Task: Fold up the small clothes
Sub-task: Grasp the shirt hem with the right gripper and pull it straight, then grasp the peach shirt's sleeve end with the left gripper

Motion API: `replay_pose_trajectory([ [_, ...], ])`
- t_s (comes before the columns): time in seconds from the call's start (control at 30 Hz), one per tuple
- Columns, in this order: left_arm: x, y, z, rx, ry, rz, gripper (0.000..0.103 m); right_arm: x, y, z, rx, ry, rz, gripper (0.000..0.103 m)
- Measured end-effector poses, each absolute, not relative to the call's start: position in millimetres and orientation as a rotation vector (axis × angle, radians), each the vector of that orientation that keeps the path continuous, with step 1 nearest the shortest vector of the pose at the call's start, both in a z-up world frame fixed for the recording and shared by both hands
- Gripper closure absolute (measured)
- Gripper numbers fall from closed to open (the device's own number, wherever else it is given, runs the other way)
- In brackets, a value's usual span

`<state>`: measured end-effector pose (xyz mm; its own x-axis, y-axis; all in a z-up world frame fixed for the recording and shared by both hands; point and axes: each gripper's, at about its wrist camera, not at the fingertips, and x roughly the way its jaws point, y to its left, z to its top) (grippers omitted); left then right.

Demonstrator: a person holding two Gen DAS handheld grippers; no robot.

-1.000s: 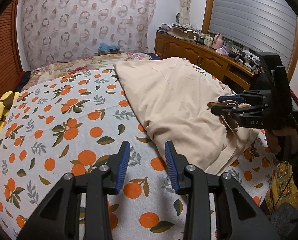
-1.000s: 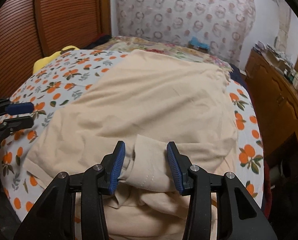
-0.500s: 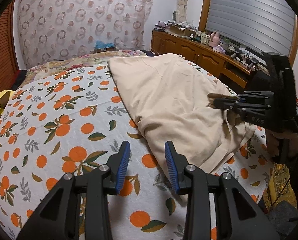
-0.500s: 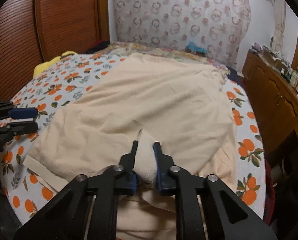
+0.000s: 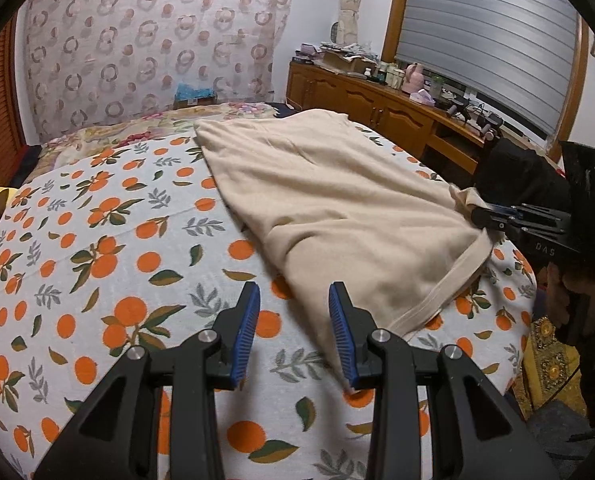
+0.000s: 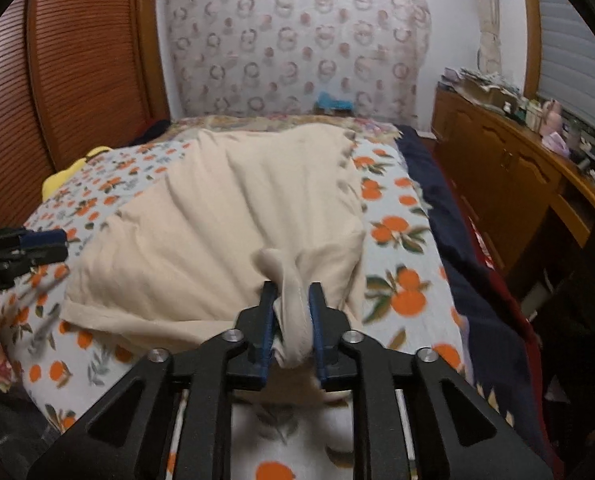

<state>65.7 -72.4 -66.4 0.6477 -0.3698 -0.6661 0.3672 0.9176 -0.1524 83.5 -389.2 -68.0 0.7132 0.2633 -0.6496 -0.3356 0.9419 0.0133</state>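
A: Starting with the left wrist view, where is the garment lying?

B: The beige garment (image 5: 337, 216) is lying on the bed (image 5: 97, 240), on the orange-print sheet, stretching from about 12 o'clock down toward 3 o'clock of the left gripper (image 5: 294, 320). Its banded hem is running down to just beside the right-hand blue pad, at about 1 o'clock of it.

A: And the left jaws?

B: They are standing spread, with only sheet showing between the pads; nothing is being pinched.

A: Is the other tool showing there?

B: Yes, the right gripper (image 5: 477, 216) is sitting at 3 o'clock, held by a hand (image 5: 565, 300), with a bunch of beige cloth sticking out of its tips. A wooden cabinet (image 5: 377, 104) is running along the wall behind it.

A: Now the right wrist view.

B: The right gripper (image 6: 291, 296) is pinching a gathered fold of the garment (image 6: 225, 216); its jaws have just been closing on the cloth and then easing slightly wider, with the fold between them. The rest of the cloth is spreading away toward 12 and 10 o'clock.

A: What is this view giving that the first is not?

B: It is showing the pads pressing on the fold directly, plus the slatted wooden door (image 6: 77, 60) at 10 o'clock. The left gripper (image 6: 53, 244) is peeking in at 9 o'clock, apart from the cloth's edge.
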Motion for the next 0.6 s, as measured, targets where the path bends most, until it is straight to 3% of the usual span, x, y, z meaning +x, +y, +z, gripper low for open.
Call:
replay_pose_trajectory([
  [0.33, 64, -87, -69, 0.014, 0.774, -0.445, 0.068, 78, -417, -55, -0.047, 0.66, 0.263, 0.081],
  [0.6, 70, -97, -81, 0.023, 0.828, -0.479, 0.068, 87, -421, -77, -0.083, 0.724, 0.24, 0.068],
])
